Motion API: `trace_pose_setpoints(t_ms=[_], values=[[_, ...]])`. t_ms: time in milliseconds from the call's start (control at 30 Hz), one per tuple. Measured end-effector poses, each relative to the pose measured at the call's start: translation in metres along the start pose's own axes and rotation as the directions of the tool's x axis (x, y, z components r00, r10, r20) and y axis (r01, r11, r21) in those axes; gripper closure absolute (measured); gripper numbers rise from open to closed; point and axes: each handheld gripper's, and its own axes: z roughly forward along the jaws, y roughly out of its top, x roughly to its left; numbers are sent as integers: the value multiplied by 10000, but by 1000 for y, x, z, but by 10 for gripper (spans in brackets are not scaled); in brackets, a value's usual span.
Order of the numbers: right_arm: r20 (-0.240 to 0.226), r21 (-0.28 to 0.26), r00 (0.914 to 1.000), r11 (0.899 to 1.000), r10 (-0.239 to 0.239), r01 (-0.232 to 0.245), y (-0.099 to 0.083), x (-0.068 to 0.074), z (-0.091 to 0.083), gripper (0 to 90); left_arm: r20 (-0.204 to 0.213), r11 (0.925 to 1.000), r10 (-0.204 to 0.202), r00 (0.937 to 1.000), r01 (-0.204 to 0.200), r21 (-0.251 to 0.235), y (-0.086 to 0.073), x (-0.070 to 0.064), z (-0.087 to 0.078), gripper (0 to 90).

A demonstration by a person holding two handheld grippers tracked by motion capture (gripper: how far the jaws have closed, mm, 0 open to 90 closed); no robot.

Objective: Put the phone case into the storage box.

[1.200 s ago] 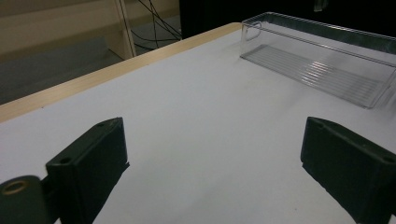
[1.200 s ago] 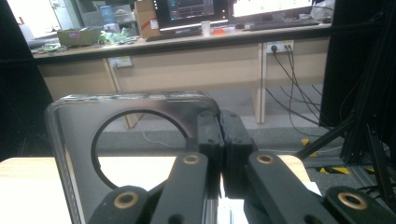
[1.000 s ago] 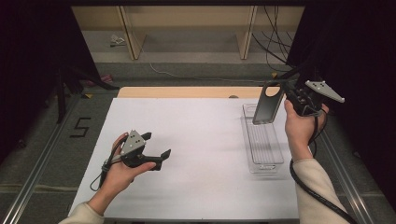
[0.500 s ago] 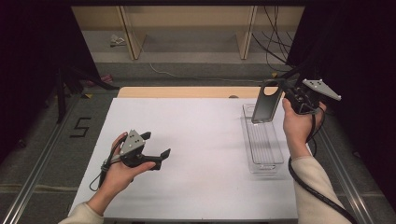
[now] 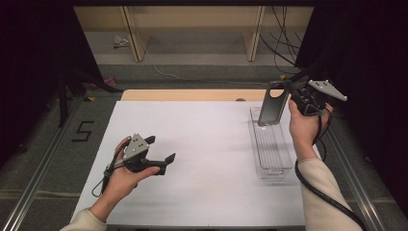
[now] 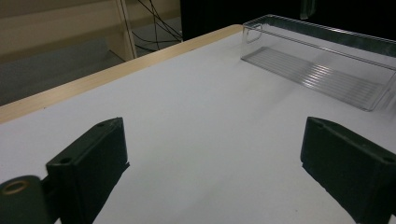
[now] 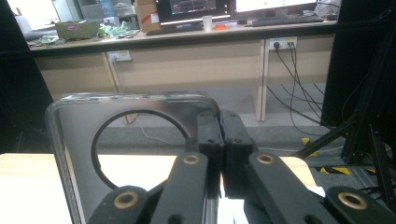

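A person sits at a table covered by a white mat (image 5: 202, 154), holding a two-jaw gripper in each hand. The landmark here is a long, clear plastic tray (image 5: 284, 166) lying on the mat's right side, its length running away from the person.

The right gripper (image 5: 287, 94) is raised in the air above the far end of the tray. Its jaws are clamped tight on the top edge of a flat, dark, glossy panel (image 5: 270, 108), which hangs down from the grip toward the tray's far end; whether its lower edge touches the tray cannot be told. The panel is a slim rectangle with rounded corners and a large round hole near its upper end (in the right gripper view the hole reads as a thick black ring (image 7: 140, 140), with the wooden table edge showing through it). Its surface is smooth and reflective, smoky grey, with a thin bright rim along the top. The jaws pinch it just to the right of the ring in that view.

The left gripper (image 5: 161, 149) rests low on the mat, well to the left of the tray, in the person's left hand (image 5: 122, 175). Its jaws stand wide apart with nothing between them, only bare mat. In the left gripper view the tray sits beyond the jaws, ridged along its floor.
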Motion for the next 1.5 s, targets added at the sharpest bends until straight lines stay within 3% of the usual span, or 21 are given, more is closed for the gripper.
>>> trace_pose_setpoints(t_ms=[1500], values=[[161, 30, 9998, 10000, 74, -75, 1, -2, 15, 884, -68, 10000, -23, 10000, 23, 23, -1, 3, -1, 68]])
